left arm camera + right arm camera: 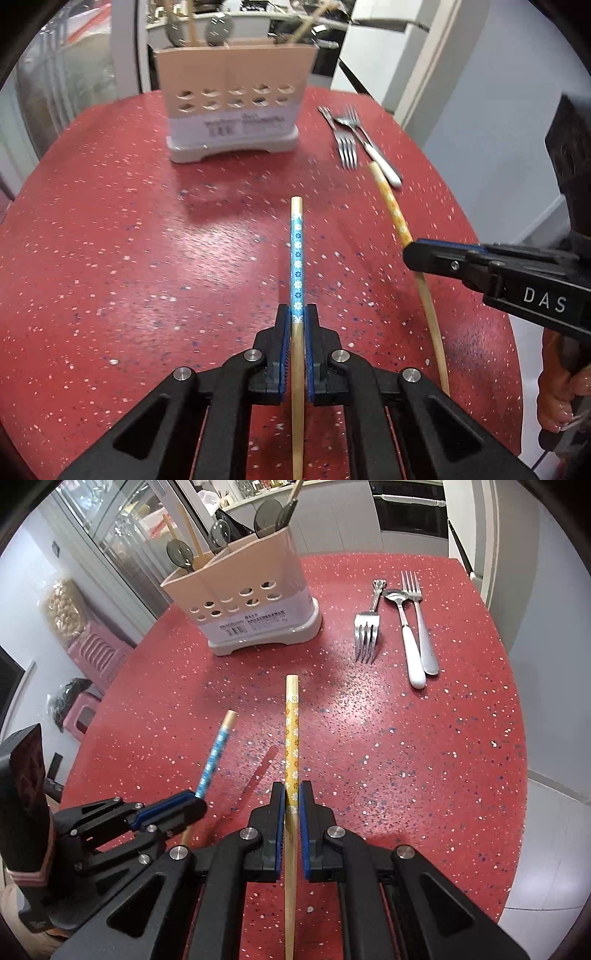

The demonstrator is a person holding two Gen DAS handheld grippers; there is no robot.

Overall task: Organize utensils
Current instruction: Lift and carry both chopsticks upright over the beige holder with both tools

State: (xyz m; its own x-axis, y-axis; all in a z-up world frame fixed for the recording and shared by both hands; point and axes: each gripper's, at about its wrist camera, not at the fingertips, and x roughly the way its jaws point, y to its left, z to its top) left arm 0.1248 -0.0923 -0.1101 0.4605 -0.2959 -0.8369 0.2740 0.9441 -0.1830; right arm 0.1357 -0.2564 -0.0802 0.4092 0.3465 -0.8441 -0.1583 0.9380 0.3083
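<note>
Above red table (pixel 129 258), L jaws clamped on blue chopstick (pixel 296 266), R jaws on yellow chopstick (pixel 291 746).

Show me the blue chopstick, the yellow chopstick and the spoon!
Blue chopstick (pixel 296 264): left wrist view, on its flowered blue band.
Yellow chopstick (pixel 291 753): right wrist view, on its flowered yellow band.
Spoon (pixel 412 653): right wrist view, on its white handle.

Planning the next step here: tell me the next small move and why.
Probably carry both chopsticks toward the utensil holder. The left tongs already clamp the blue chopstick, the right tongs the yellow chopstick, both lifted clear of the red table.
</note>
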